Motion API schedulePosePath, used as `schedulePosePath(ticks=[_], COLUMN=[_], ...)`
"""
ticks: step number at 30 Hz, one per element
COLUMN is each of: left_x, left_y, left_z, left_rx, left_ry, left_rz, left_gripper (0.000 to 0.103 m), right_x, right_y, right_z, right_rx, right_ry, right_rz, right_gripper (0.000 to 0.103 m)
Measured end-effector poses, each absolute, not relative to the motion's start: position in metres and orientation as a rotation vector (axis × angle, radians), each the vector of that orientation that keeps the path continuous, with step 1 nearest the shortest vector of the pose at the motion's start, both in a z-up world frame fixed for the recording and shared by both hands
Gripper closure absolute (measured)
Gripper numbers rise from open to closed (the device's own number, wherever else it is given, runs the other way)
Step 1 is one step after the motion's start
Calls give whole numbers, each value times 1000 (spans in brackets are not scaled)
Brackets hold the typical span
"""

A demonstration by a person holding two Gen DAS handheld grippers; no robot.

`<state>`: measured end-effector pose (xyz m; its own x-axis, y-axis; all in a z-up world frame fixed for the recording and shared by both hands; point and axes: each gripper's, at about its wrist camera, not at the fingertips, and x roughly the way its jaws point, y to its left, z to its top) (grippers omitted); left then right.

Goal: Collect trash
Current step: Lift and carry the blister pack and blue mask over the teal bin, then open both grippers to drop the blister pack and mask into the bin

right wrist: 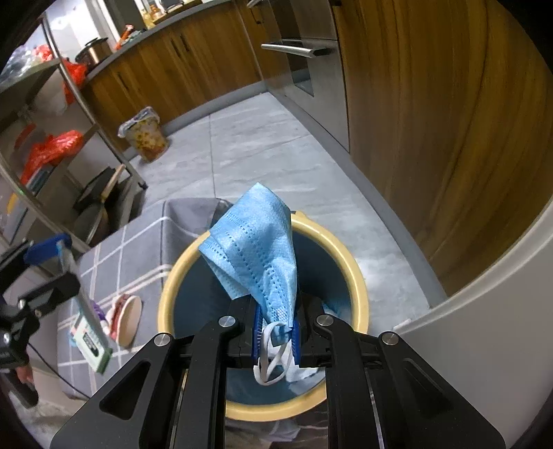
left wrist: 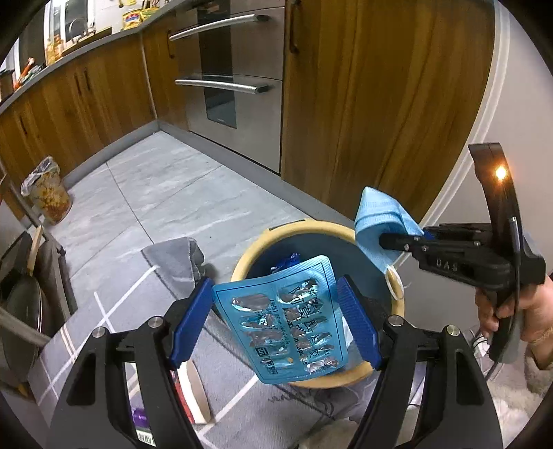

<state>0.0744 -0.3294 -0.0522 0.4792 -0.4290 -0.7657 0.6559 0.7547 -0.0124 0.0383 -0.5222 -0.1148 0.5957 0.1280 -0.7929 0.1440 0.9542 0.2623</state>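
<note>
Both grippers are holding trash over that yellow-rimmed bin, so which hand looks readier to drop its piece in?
Probably the right gripper: its face mask hangs over the bin opening. The left gripper's blister pack overhangs the near rim.

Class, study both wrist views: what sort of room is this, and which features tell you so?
Most likely a home kitchen. A built-in oven with steel handles sits among wooden cabinets, a grey countertop carries a cooking pot, and the floor is grey tile.
</note>
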Motion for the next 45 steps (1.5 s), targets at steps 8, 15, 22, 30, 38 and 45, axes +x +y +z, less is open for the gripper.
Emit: schedulePosePath(ticks=[8,15,22,30,38,45], left_x=[92,94,93,93,95,95], left_y=[-355,-365,-365,-361,-348,-330], left_z=[-65,-93,-109,-112,-105,-95], left_rx=[319,355,391,385,355,311], left_ry=[872,926,955,960,946,937], left_rz=[-689,-701,-704,-681,-646,-619], left_gripper=[30,30,30,29,18,16], right_x=[43,45,49,50,47,47], right_y=[-519,-518,-519,-516,-516,-511], right_z=[-121,-137,-146,-149,-143,-131], right_rx=[304,287,287,264,244,213], right_ry=[957,1002,1032,1040,1028,1005], right_rz=[9,11,2,-8,-20,-26], right_gripper=[88,88,84,77,66,51])
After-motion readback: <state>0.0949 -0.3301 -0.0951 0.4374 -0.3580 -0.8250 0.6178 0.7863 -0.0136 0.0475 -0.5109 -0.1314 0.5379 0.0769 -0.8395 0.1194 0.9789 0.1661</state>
